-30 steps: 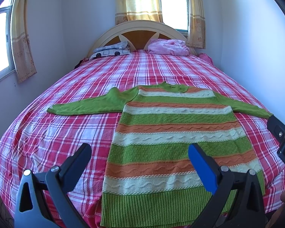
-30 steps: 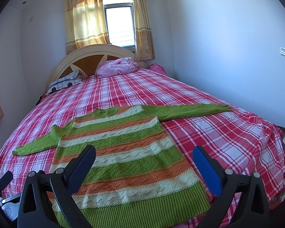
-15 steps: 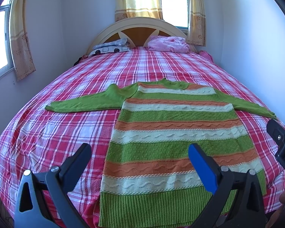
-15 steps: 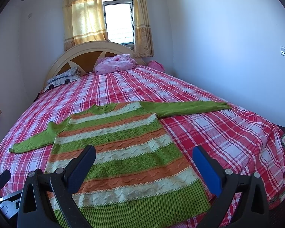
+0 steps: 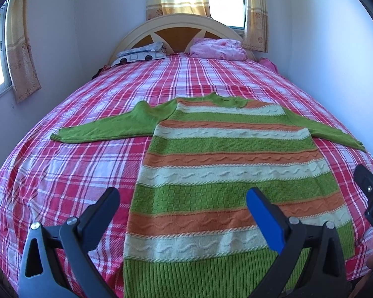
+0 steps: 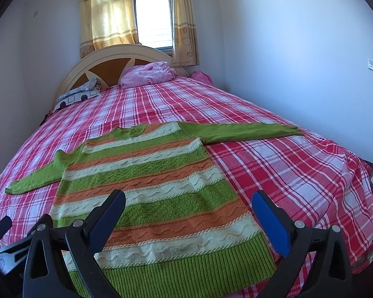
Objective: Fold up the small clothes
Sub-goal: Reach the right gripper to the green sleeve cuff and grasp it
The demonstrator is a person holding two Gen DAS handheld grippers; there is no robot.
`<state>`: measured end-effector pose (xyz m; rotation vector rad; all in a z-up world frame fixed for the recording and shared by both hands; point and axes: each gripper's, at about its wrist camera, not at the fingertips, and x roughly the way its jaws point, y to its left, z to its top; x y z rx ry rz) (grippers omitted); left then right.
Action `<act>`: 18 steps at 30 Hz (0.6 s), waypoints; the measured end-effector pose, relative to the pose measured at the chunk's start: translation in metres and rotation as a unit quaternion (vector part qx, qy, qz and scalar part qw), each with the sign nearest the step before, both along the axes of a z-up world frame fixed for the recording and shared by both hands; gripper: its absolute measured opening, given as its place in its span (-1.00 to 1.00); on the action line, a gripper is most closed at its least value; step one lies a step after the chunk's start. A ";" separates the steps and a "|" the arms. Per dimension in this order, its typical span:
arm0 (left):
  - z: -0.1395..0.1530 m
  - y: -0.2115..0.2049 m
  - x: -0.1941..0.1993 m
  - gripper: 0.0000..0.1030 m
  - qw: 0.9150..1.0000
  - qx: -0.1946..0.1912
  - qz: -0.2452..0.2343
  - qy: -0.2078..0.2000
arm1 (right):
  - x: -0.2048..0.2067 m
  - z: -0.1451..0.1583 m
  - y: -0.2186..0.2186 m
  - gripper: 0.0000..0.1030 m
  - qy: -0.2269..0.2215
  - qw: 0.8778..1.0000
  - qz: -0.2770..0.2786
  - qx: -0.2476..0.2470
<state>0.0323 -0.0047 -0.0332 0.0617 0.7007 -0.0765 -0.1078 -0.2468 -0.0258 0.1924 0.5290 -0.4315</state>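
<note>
1. Both views show more of the bed [image 5: 62,173] under the sweater [image 5: 223,173] than a second ago; the tools seem to have tilted down or risen a little, so I judge the approach is only beginning (no fold is made yet).
2. The sweater lies flat at the foot of the bed, sleeves spread, same as earlier.
3. The left tool [image 5: 182,203] is wide open and empty, above the hem.
4. The right tool [image 6: 189,206] is also wide open and holds nothing, as before.
</note>
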 end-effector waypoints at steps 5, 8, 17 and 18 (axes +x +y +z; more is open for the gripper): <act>-0.007 -0.005 0.020 1.00 1.000 0.006 -0.008 0.005 | 0.005 -0.006 -0.014 0.98 -0.004 1.000 -0.006 0.001; -0.010 -0.007 0.035 1.00 1.000 0.006 -0.015 -0.004 | 0.010 -0.005 -0.029 0.98 -0.011 1.000 -0.013 -0.002; -0.025 0.017 0.115 1.00 0.999 -0.003 0.000 -0.034 | 0.040 -0.004 -0.163 0.97 0.007 0.994 -0.100 0.035; -0.030 0.020 0.125 1.00 0.999 0.000 0.008 -0.034 | 0.044 -0.006 -0.194 0.98 0.011 0.992 -0.120 0.048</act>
